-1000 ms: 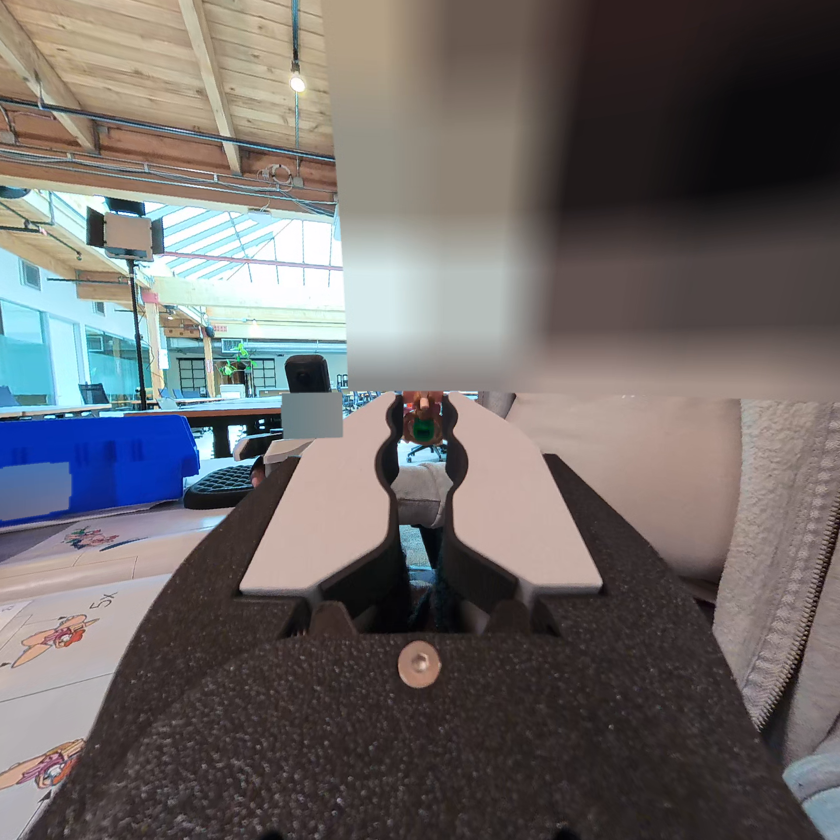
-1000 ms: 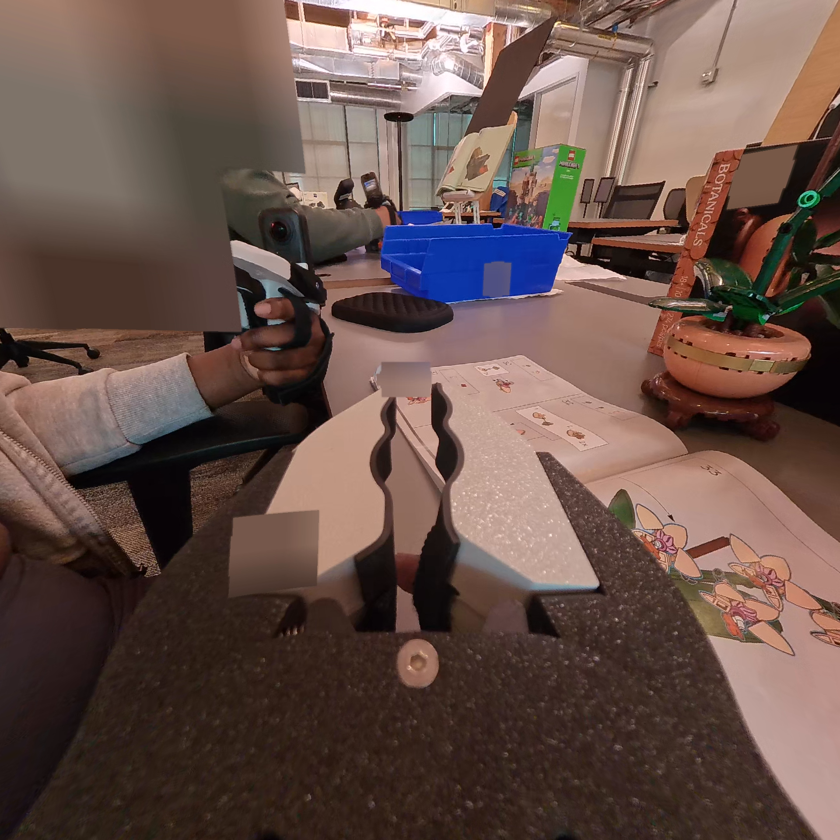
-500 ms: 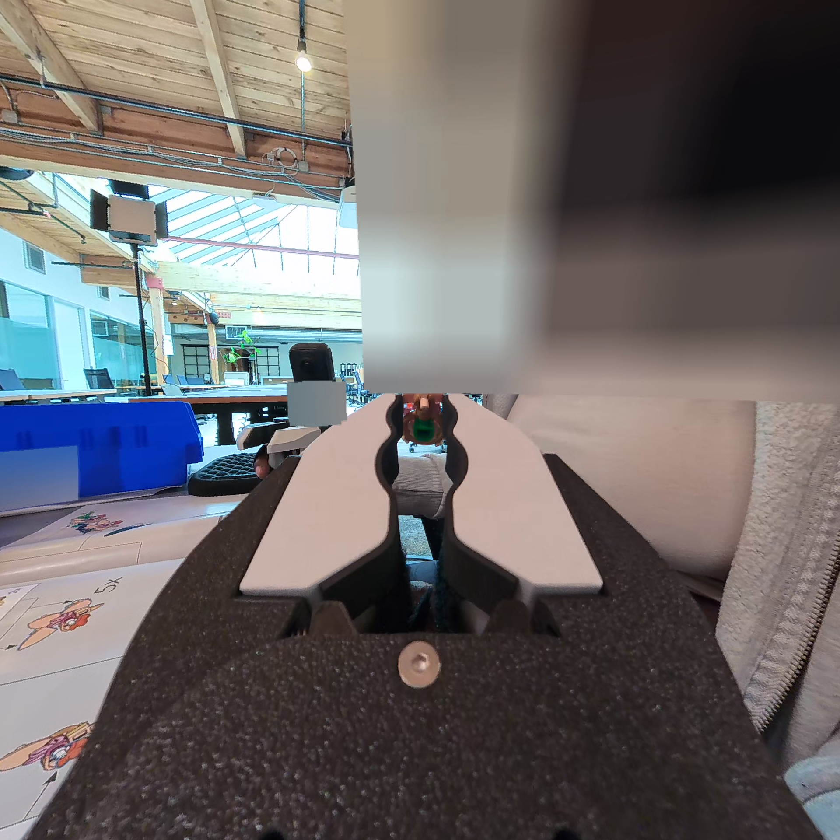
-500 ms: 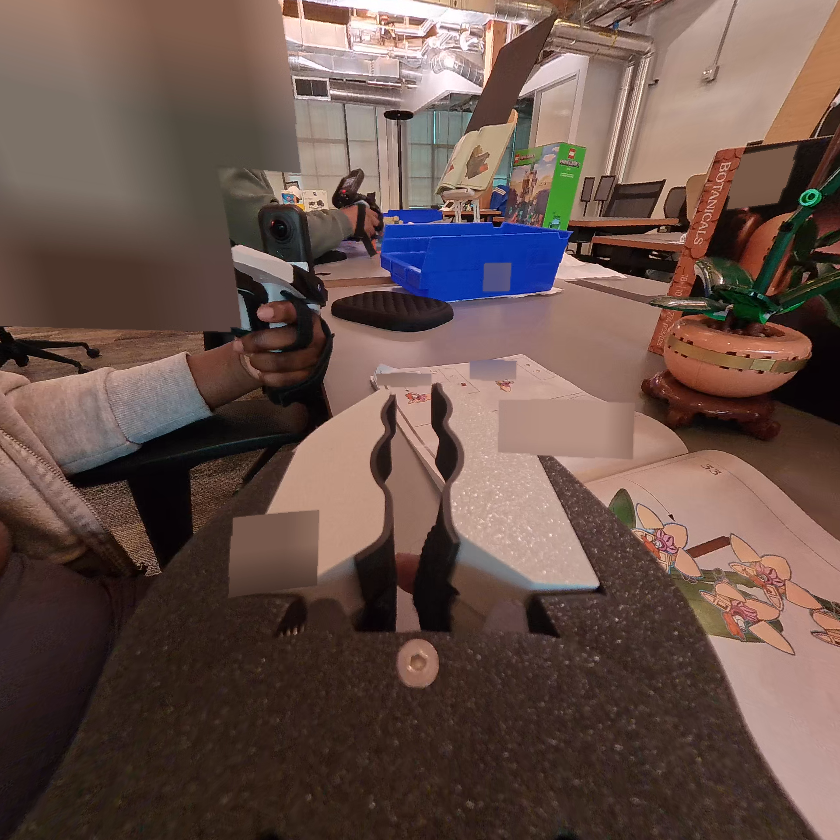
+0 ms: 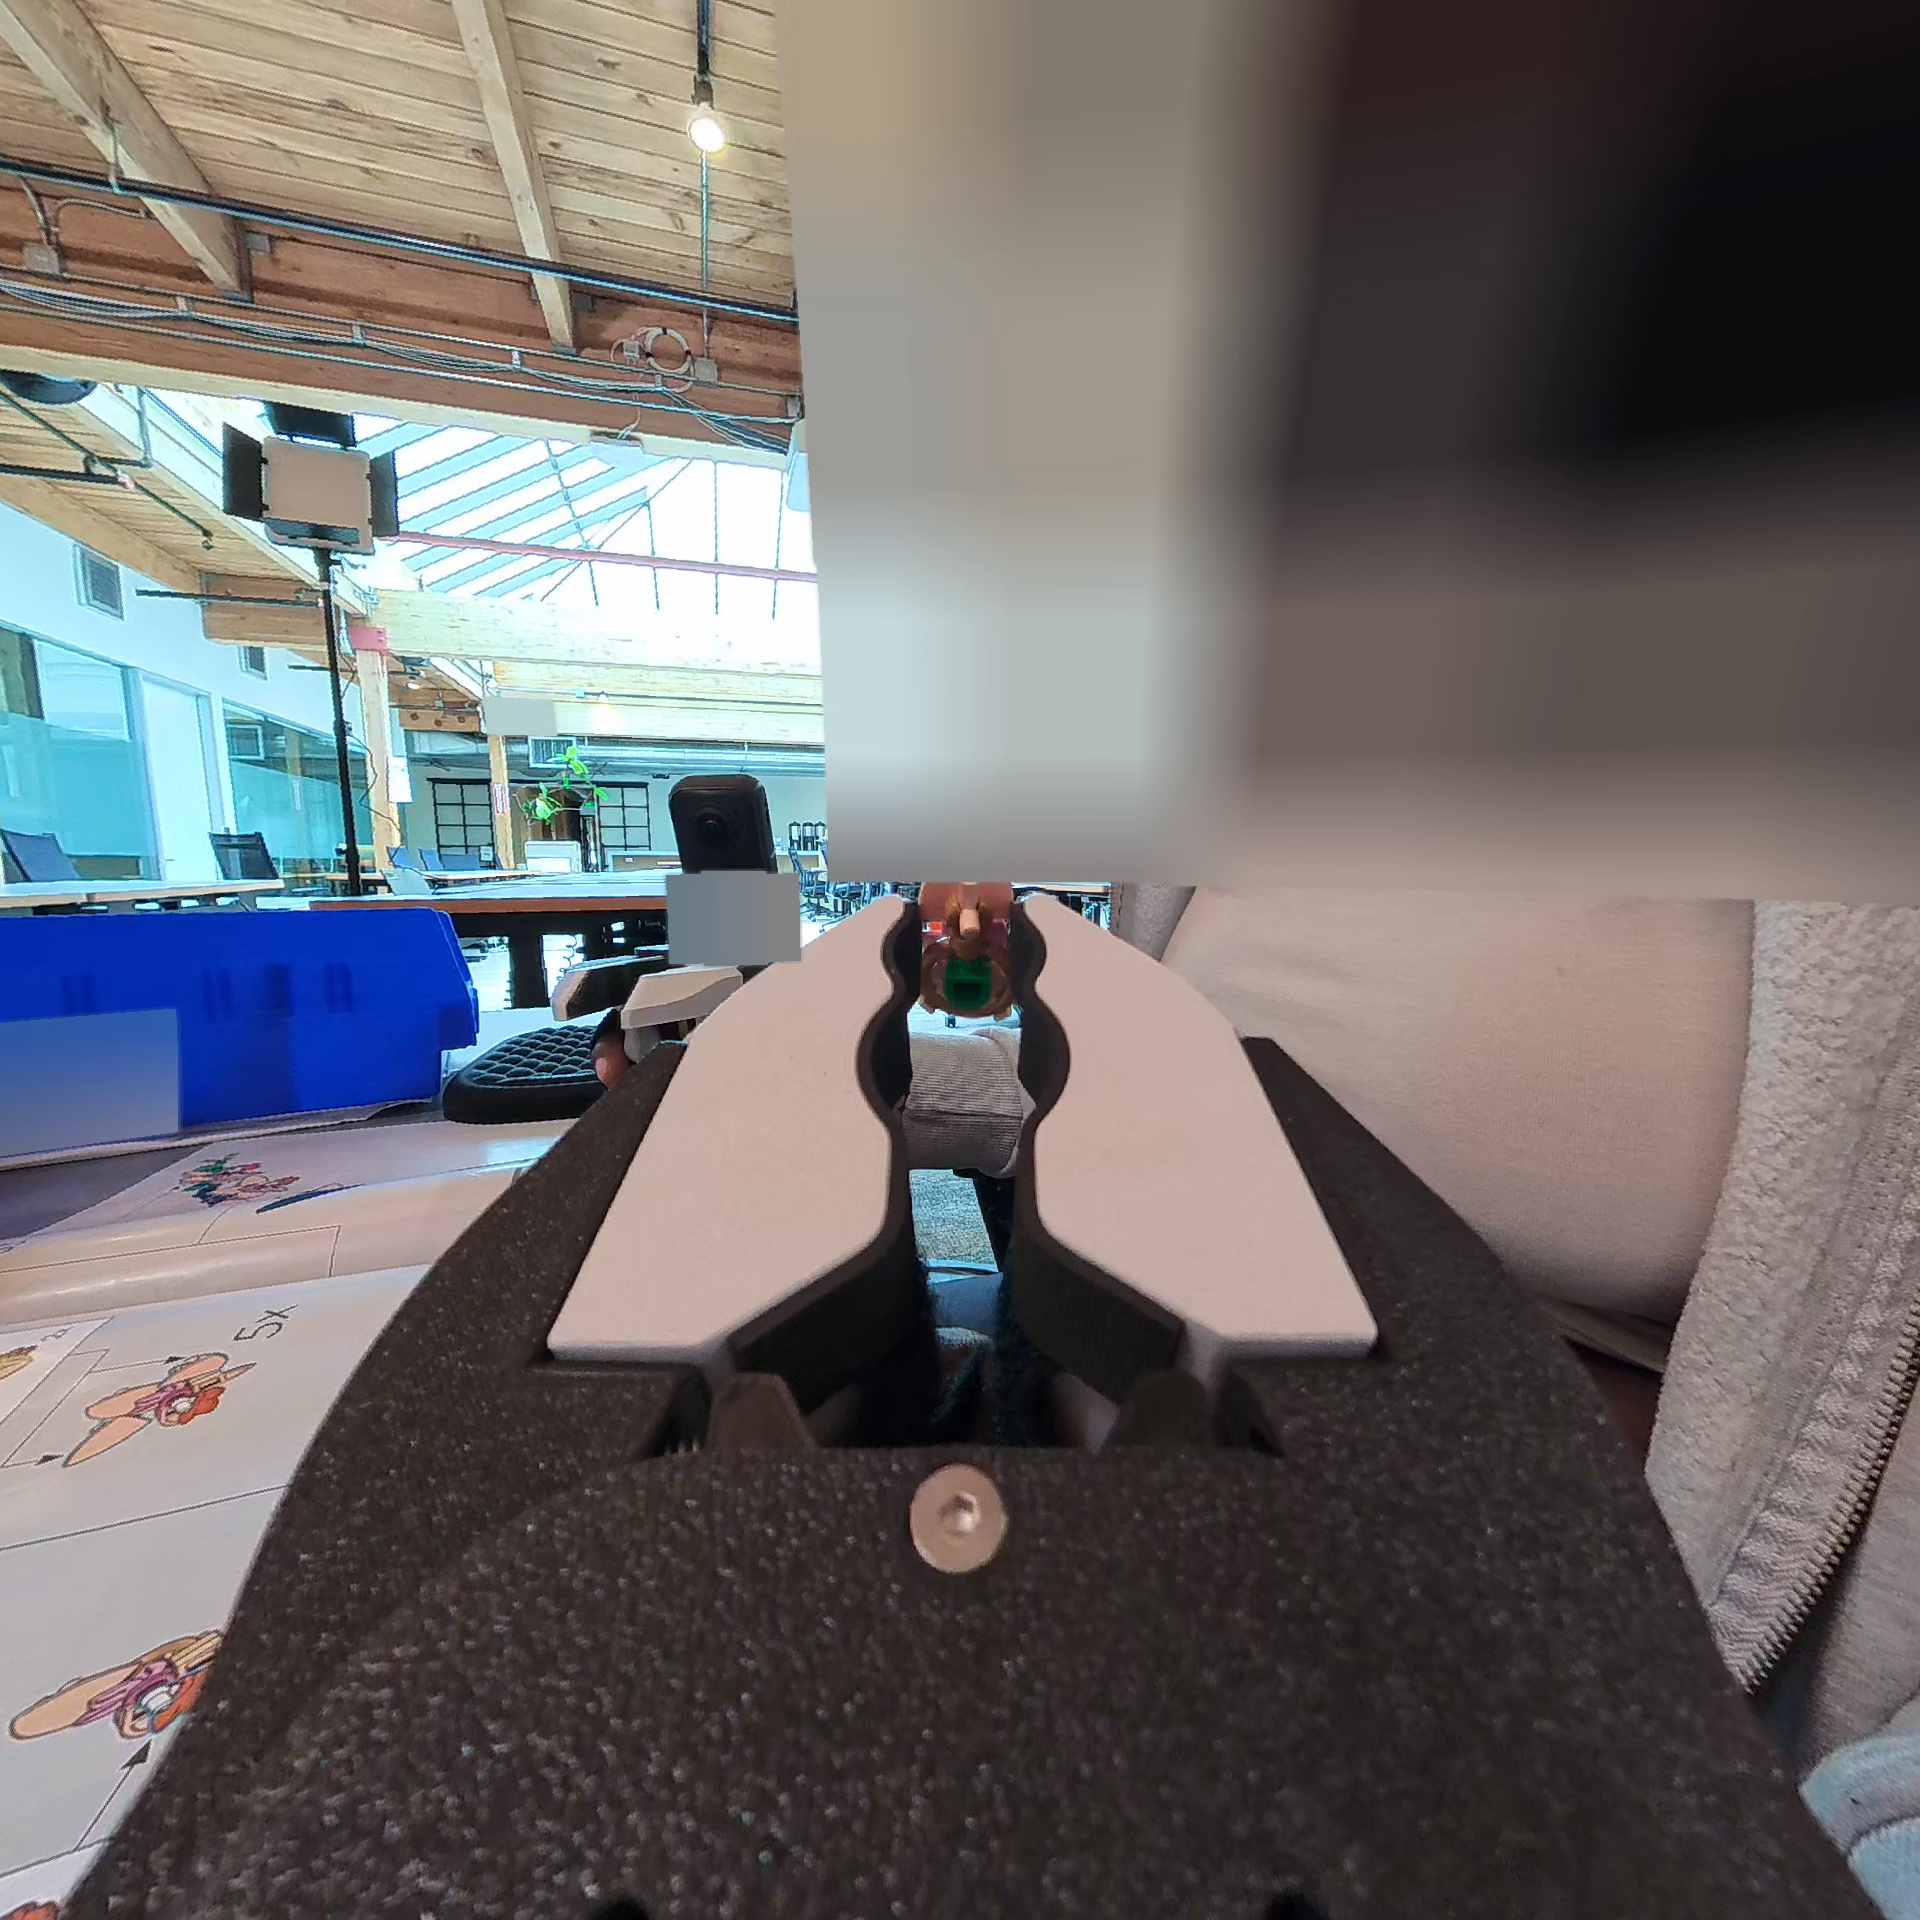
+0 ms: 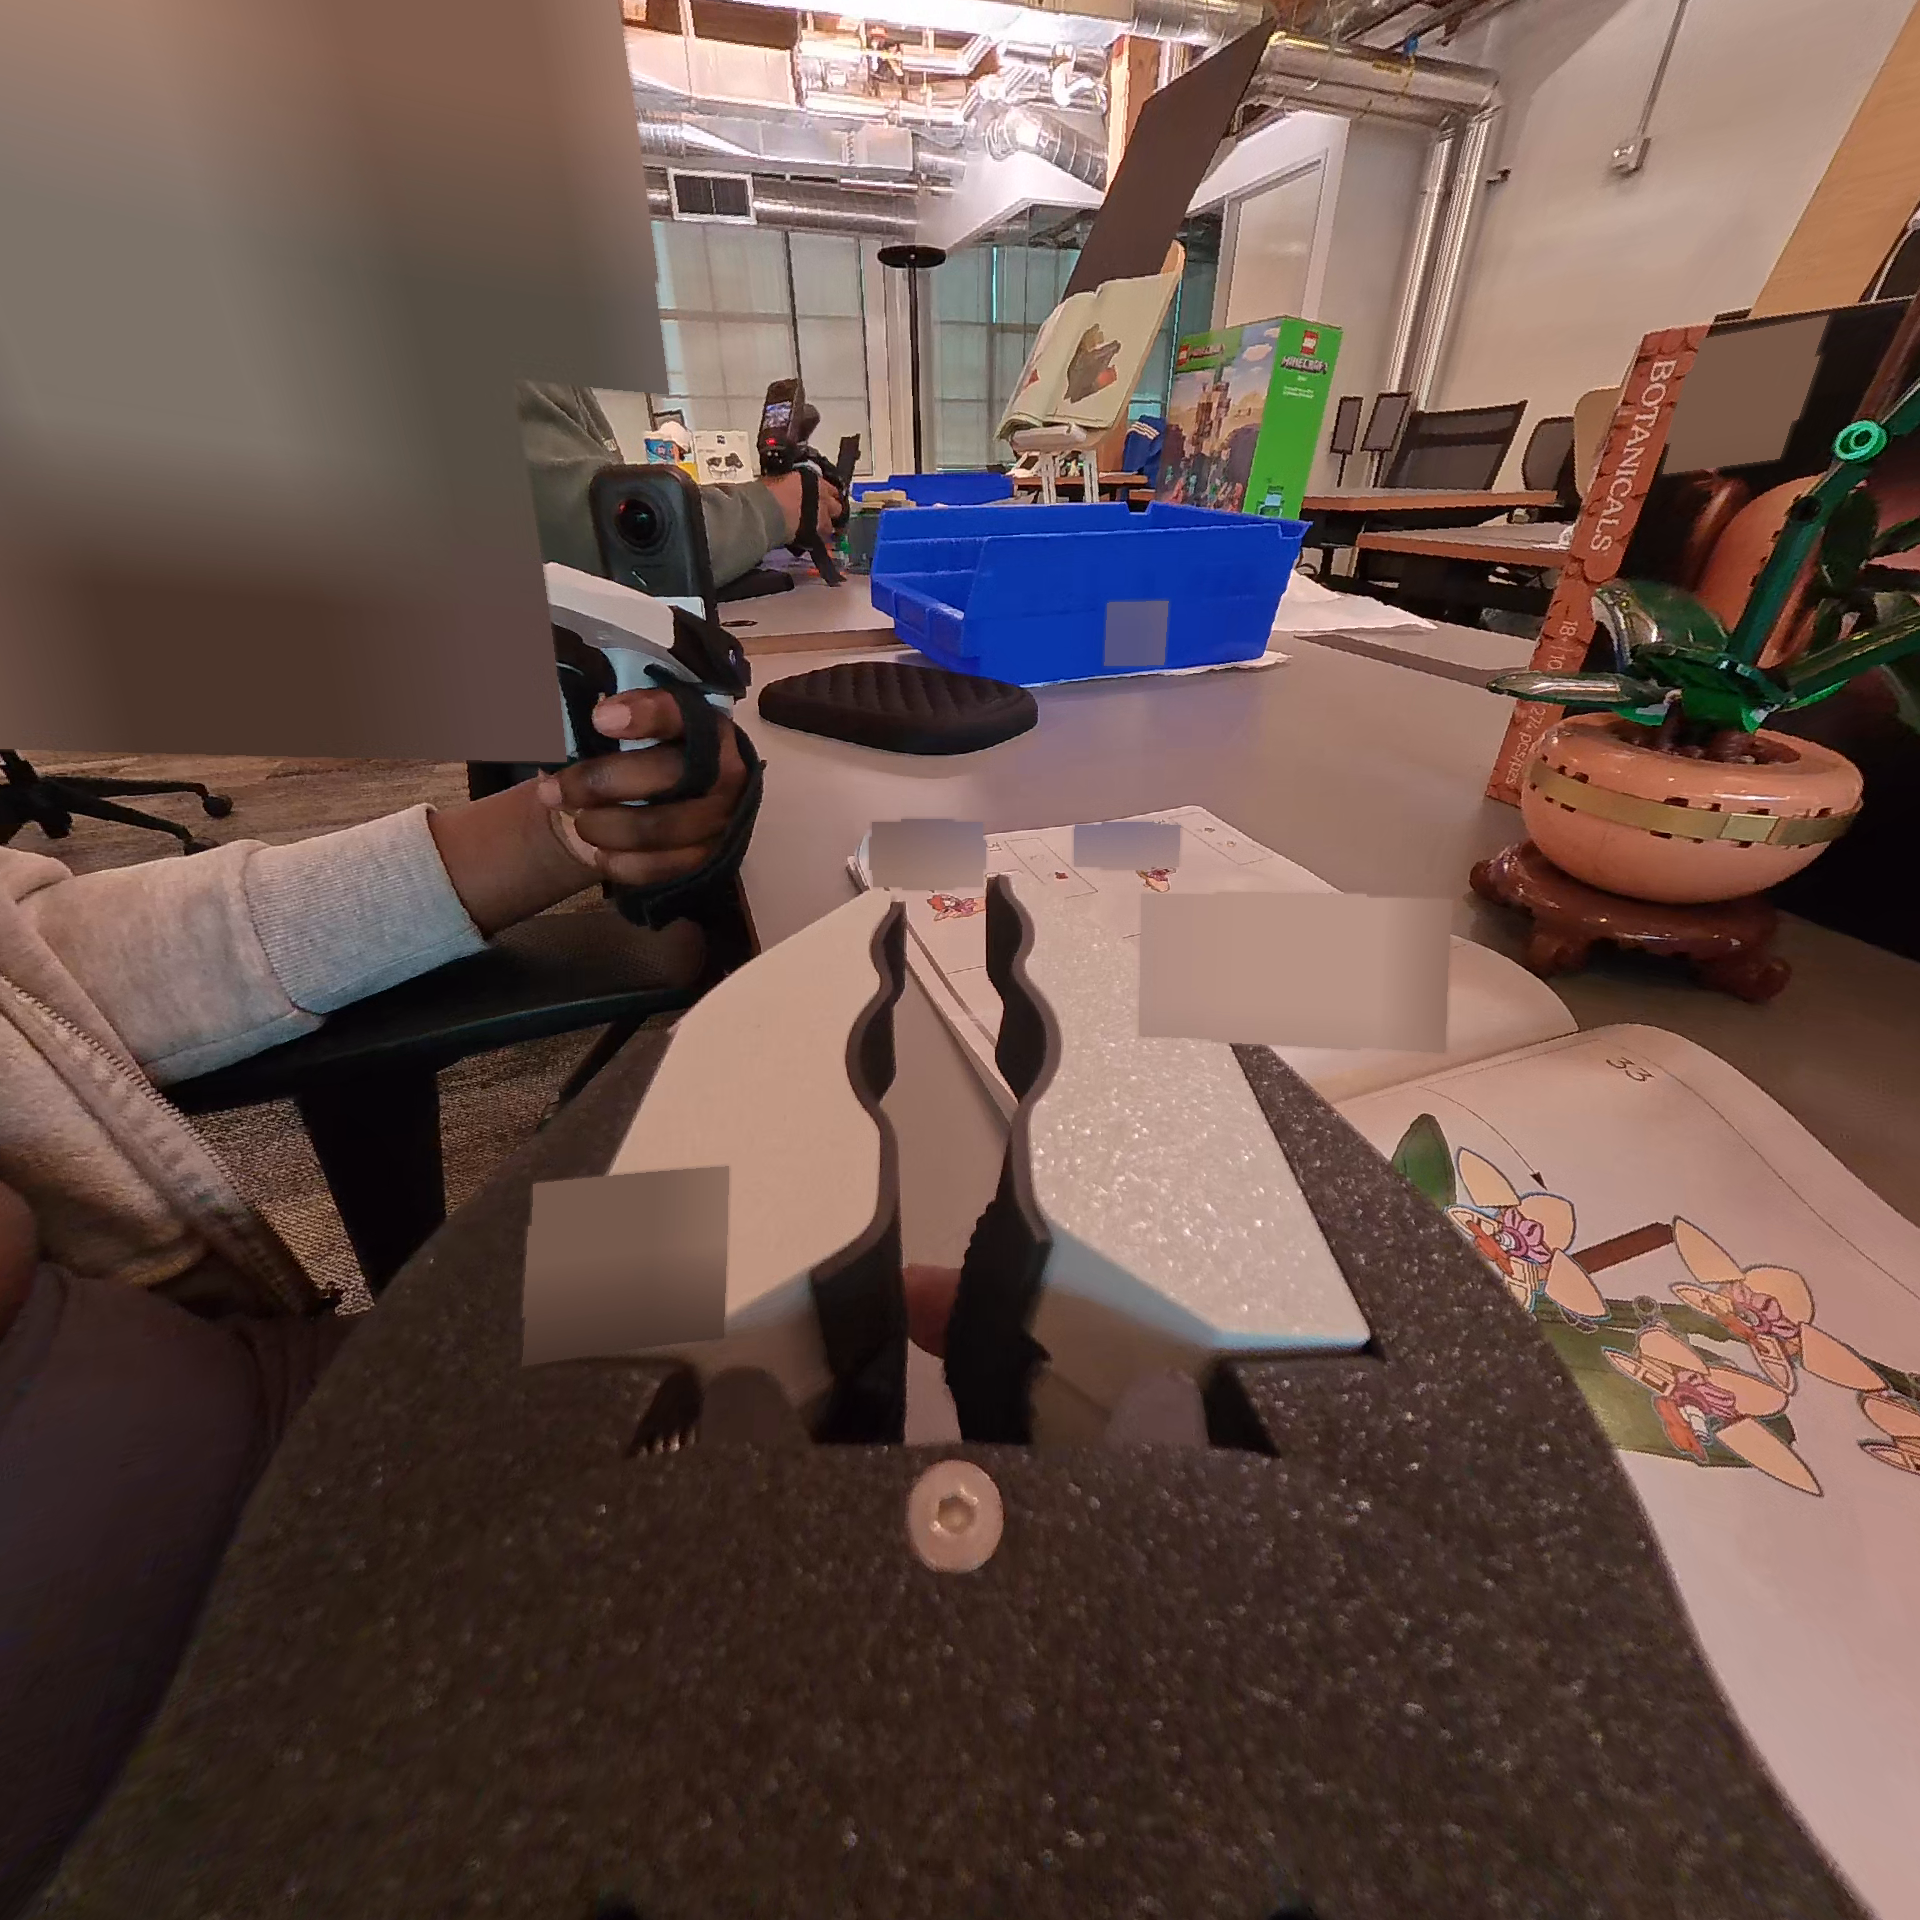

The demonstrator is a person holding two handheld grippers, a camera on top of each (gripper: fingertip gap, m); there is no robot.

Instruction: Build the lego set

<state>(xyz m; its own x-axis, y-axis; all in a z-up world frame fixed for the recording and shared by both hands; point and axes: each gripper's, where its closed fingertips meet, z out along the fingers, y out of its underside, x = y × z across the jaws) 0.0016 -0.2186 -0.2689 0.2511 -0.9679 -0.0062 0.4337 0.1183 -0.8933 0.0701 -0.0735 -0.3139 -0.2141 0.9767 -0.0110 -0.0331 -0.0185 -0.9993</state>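
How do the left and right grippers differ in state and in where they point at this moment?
The left gripper is shut on a small brown and green lego piece at its fingertips; the right gripper holds nothing, its jaws a little apart. The left gripper points at the person's pale sweater, off the table; the right gripper points over the open instruction booklet toward the blue bin. Both have pale fingers with wavy black pads.
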